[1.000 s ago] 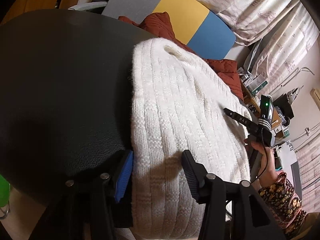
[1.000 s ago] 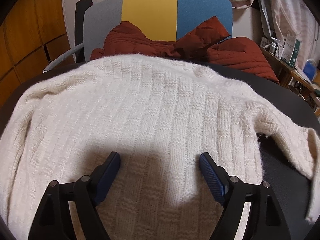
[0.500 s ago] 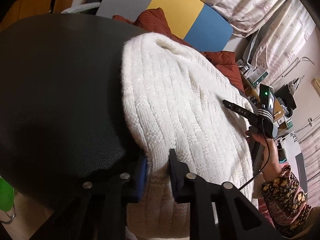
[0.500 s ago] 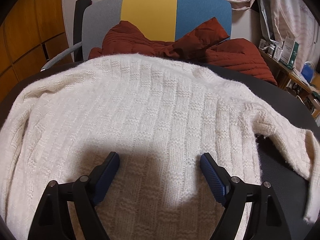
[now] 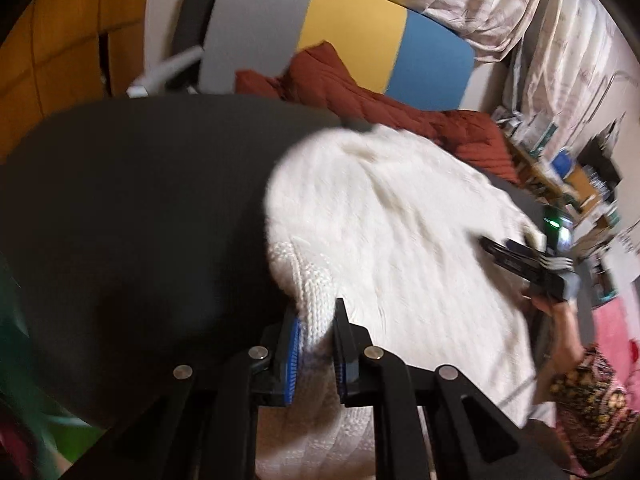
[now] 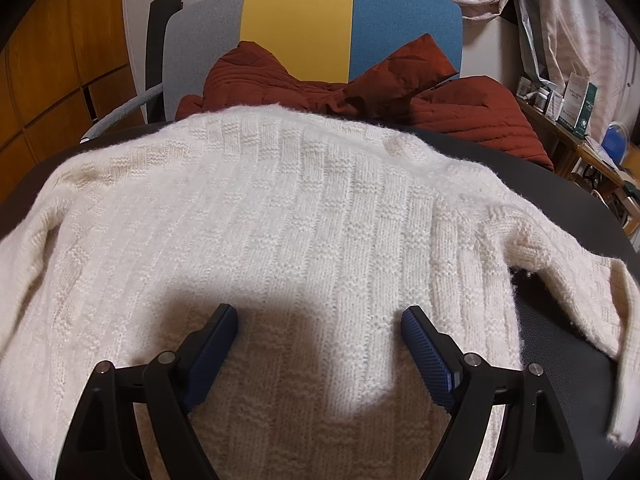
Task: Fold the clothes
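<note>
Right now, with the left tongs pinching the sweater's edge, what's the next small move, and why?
Probably lift the left tongs and carry that pinched edge across the white sweater toward the middle: the body lies flat on the black table, and the right tongs are open above it.

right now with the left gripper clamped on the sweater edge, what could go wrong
The left gripper pinches only a narrow bunch of the white sweater, so the stretchy knit may slip out or distort when pulled. The right gripper is open above the body, pinning nothing, so the whole garment could drag across the black table.
</note>
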`<state>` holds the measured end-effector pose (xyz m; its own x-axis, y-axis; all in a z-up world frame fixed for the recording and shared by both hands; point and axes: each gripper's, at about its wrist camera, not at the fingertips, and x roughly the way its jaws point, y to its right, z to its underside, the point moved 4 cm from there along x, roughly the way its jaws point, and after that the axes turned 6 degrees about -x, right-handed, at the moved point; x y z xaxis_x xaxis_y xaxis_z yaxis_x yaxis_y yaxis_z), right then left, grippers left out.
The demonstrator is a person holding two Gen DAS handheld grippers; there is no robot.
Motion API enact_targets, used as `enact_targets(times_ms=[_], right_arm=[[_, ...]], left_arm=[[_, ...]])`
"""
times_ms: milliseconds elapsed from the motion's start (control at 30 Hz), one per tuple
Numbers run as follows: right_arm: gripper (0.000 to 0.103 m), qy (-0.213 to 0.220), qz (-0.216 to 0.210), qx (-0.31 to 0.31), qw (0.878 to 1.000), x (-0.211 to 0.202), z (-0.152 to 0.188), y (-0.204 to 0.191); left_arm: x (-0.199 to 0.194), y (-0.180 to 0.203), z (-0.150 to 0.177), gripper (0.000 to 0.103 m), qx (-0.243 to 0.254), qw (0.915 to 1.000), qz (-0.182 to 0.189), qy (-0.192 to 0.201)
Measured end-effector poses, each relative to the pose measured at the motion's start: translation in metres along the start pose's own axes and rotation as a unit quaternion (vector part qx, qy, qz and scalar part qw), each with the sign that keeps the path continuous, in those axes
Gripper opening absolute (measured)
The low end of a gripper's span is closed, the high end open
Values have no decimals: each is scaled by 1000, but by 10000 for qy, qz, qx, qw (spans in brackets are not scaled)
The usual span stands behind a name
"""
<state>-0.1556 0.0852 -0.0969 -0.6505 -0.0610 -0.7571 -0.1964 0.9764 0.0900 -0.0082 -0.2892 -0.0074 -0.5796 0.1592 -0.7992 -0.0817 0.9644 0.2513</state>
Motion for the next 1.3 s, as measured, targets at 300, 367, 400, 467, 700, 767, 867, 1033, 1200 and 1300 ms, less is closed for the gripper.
enact_targets(times_ms=[300, 367, 400, 467, 700, 767, 867, 1033, 1200, 1300], right_arm=[[85, -20, -2, 18, 10000, 0, -1, -1], [86, -26, -16, 33, 10000, 0, -1, 0], [86, -28, -21, 39, 10000, 0, 0, 0], [86, -30, -28, 45, 10000, 1, -1, 0], [87, -28, -37, 49, 10000, 2, 0, 1], [87, -30, -57, 65, 10000, 2, 0, 1], [87, -22, -74, 85, 9999, 2, 0, 2], [87, -20, -98, 115, 9999, 1, 0, 2], [87, -30, -93, 105, 9999, 1, 0, 2], [87, -73, -185, 103, 9997, 0, -1, 3]], left_arm=[[53, -65, -80, 14, 917, 9666, -2388, -177], [77, -92, -94, 21, 848, 9462, -3102, -358], [89, -107, -100, 22, 676, 9371, -3385, -511], [97, -130, -106, 22, 86, 9277, -3671, -668], [74, -82, -99, 22, -530, 9573, -2843, 29], [78, -34, -85, 22, -247, 9760, -2163, 27], [90, 6, -65, 22, 24, 9864, -1645, -55], [101, 34, -35, 22, 459, 9818, -1838, 121], [112, 61, -5, 24, 893, 9747, -2027, 297], [118, 78, 13, 24, 1152, 9692, -2137, 403]])
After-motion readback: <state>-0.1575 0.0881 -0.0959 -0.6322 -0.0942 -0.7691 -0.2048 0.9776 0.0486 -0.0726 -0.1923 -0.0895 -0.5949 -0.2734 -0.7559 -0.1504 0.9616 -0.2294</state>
